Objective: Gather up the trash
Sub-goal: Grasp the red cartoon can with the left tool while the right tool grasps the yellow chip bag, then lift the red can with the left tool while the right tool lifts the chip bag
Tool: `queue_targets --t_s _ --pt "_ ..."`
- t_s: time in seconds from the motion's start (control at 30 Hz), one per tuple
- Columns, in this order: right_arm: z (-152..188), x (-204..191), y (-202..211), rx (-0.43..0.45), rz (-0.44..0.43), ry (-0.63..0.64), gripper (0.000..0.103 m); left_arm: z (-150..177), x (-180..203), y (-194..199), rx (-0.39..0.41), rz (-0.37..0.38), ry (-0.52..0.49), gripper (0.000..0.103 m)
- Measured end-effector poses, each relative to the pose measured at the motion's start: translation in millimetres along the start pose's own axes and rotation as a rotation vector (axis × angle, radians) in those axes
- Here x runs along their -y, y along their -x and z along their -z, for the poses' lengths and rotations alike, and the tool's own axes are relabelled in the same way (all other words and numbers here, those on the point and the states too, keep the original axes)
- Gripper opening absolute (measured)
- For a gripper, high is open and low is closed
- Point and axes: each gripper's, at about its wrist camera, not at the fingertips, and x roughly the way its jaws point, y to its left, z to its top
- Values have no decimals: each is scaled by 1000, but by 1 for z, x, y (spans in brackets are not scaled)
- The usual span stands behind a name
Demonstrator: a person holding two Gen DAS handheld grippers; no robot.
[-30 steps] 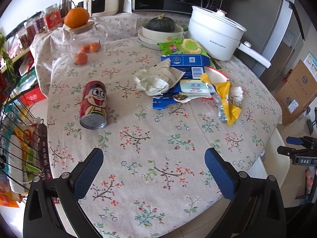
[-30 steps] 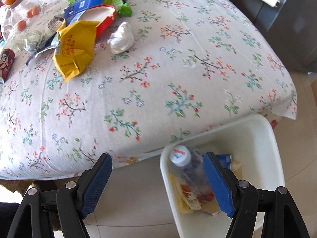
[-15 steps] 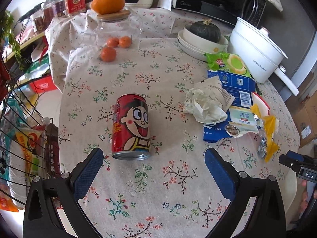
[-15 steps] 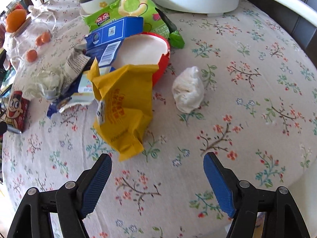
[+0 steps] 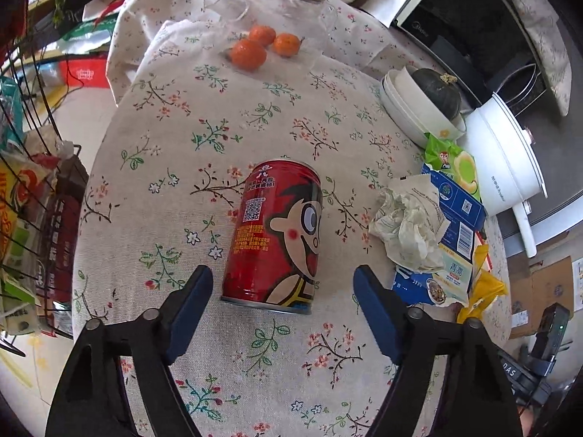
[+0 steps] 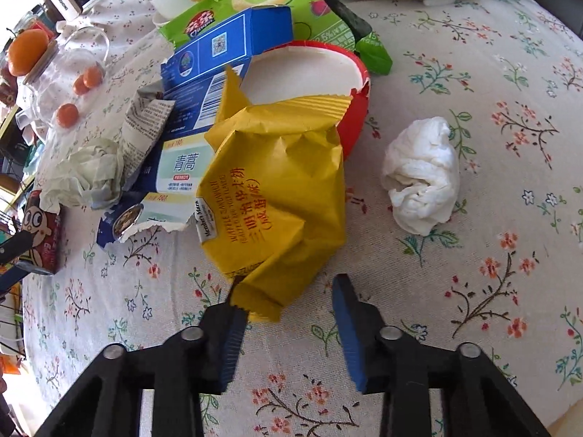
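Note:
A red cartoon drink can [image 5: 277,236] lies on the floral tablecloth, its base just ahead of my left gripper [image 5: 282,293], which is open with the can's end between the fingertips' line. The same can [image 6: 40,233] shows at the far left of the right wrist view. A crumpled yellow snack bag [image 6: 280,196] lies before my right gripper [image 6: 288,309], open, the bag's lower corner reaching between its fingers. Nearby are a white tissue wad [image 6: 422,174], a crumpled paper wrapper [image 5: 408,225], a torn blue box [image 6: 215,69], a green snack bag [image 6: 277,3] and a red-rimmed paper bowl [image 6: 349,83].
A glass jar [image 5: 277,11] with small oranges [image 5: 249,52] stands at the back. A bowl stack with a dark squash [image 5: 433,91] and a white electric pot [image 5: 506,156] sit at the right. A wire rack [image 5: 25,182] stands beyond the table's left edge.
My left gripper moved forward to the red can. My right gripper came up from over the white bin beside the table and closed in on the yellow bag. Both stay open.

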Motion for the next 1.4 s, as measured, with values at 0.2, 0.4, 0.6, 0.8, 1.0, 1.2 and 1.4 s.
queue_targets --t_s 0.2,0.4,0.6,0.8,1.0,1.2,1.4 --pt "4 1 16 32 -1 39 12 5 2 -1 -16 17 -2 55" --pt "8 4 41 65 15 66 9 5 8 11 -9 31 -19 55" --pt "13 5 70 109 14 77 9 7 18 27 10 87 -27 55" --pt "21 9 98 145 10 90 3 11 30 52 60 135 -52 55" --pt "28 24 110 153 35 80 2 24 54 70 69 177 -117 55" --pt "37 42 101 87 -24 2 15 45 85 74 34 208 -191 55" --pt "47 43 73 16 -58 -42 46 63 107 68 -4 210 -234 55"
